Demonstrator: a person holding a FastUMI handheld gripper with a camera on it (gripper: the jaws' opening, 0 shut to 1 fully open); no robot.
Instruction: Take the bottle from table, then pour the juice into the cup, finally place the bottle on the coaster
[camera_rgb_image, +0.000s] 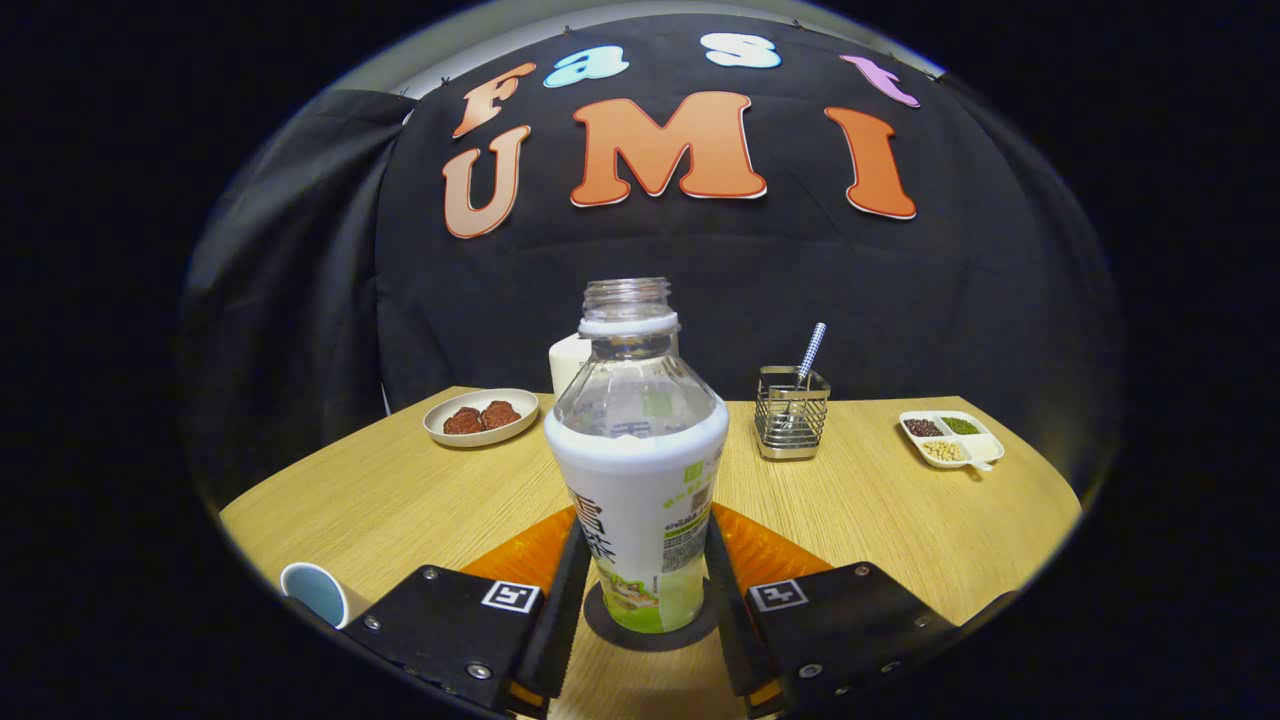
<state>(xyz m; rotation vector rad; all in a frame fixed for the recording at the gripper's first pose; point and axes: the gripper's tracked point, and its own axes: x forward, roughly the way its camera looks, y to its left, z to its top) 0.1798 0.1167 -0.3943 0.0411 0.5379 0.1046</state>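
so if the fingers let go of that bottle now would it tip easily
Probably somewhat. The bottle looks tall, narrow and nearly empty, so likely light and easy to knock. It has no cap, so leftover juice could spill. It seems to stand on the flat coaster, fingers pressing both sides.

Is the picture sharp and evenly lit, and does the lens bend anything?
In the gripper view, the bottle between the fingers of the gripper is sharp, with soft glare on its clear upper part; the fisheye lens curves the edge of the table strongly; light is even on the table, with a faint shadow around the dark coaster; the far divided dish looks slightly soft.
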